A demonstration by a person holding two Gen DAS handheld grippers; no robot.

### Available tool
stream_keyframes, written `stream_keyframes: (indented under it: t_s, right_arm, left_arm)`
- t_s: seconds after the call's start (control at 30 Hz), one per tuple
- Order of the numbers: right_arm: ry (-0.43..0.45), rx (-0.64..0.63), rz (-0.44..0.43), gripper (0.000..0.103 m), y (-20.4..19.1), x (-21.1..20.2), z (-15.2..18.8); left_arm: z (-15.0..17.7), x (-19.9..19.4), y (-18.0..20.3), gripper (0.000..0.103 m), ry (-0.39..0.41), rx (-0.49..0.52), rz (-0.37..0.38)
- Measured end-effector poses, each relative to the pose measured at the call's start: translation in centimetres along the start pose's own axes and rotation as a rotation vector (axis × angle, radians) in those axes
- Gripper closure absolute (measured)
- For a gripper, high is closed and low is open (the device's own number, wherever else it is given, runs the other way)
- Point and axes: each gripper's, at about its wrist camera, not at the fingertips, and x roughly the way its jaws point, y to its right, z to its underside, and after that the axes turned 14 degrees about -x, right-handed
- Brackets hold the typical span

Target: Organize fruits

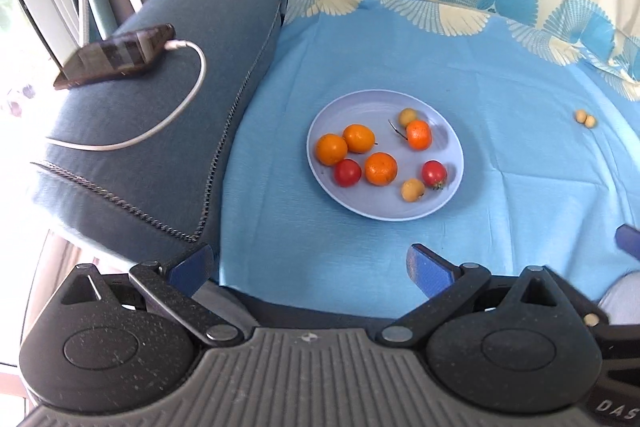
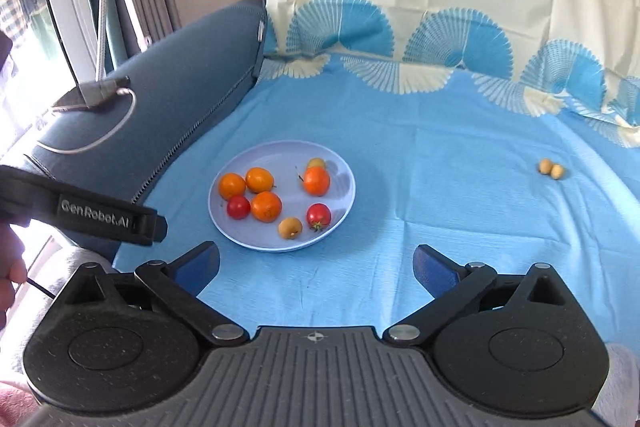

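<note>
Left gripper (image 1: 308, 265) sits low in its own wrist view, blue fingers spread wide and empty, well short of the lilac plate (image 1: 356, 205) on the blue cloth (image 1: 500, 155). On the plate lie four oranges, two red tomatoes and two small tan fruits. Two more tan fruits (image 1: 585, 118) rest apart near the right edge; fetching them probably calls for a slow, centred close, since they look round and would roll. Right gripper (image 2: 316, 265), seen from its own wrist, is likewise spread and empty before the same plate. The stray pair looks tiny and blurred; its kind is unclear.
</note>
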Motion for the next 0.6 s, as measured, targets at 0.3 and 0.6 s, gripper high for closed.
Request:
stream_keyframes:
  t_s: [0.3, 0.6]
  right_arm:
    - [0.09, 0.001, 0.037, 0.001, -0.4, -4.6, 1.5]
    - [0.14, -0.006, 0.053, 0.001, -0.5, -6.7, 2.0]
  left_arm:
    - [2.5, -3.0, 0.9, 0.0, 0.041, 0.051, 0.016]
    - [3.1, -4.3, 1.2, 0.0, 0.067, 0.073, 0.033]
